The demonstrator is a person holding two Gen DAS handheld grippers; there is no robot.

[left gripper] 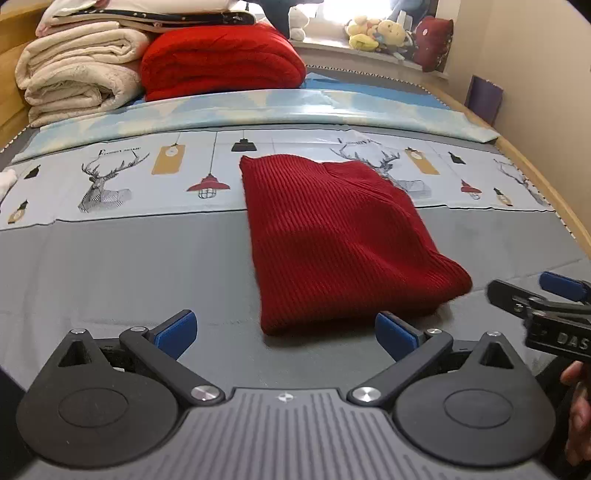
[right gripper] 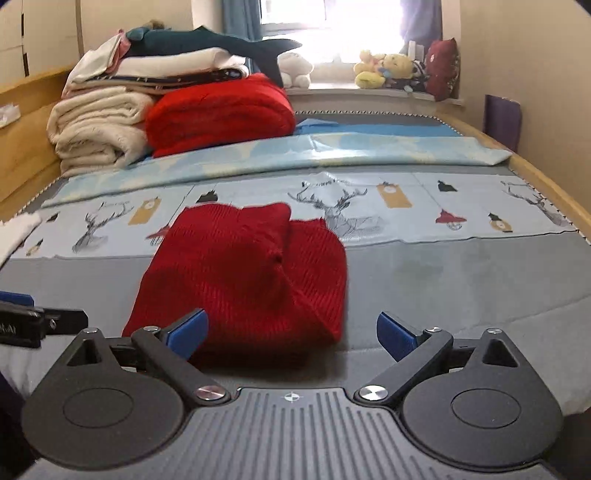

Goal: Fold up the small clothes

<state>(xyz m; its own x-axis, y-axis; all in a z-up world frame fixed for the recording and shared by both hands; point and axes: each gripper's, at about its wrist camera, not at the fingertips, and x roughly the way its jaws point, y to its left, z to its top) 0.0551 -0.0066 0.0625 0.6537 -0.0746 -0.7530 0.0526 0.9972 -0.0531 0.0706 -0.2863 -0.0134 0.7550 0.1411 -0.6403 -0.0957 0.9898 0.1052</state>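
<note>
A dark red ribbed knit garment (left gripper: 332,240) lies folded on the grey bed cover (left gripper: 110,277), its far end on the deer-print sheet. My left gripper (left gripper: 284,330) is open just short of the garment's near edge, with nothing between its blue pads. In the right wrist view the garment (right gripper: 243,273) shows one flap folded over its middle. My right gripper (right gripper: 291,332) is open at the near edge too, its left pad (right gripper: 188,330) in front of the cloth and not pressing on it. Each gripper shows at the edge of the other's view: the right gripper (left gripper: 532,291), the left gripper (right gripper: 22,314).
Folded cream blankets (left gripper: 77,70) and a red blanket (left gripper: 221,59) are stacked at the back left. Plush toys (left gripper: 376,33) sit on the windowsill. A wooden bed rail (left gripper: 546,192) runs along the right side. A white cloth (right gripper: 18,229) lies at the left edge.
</note>
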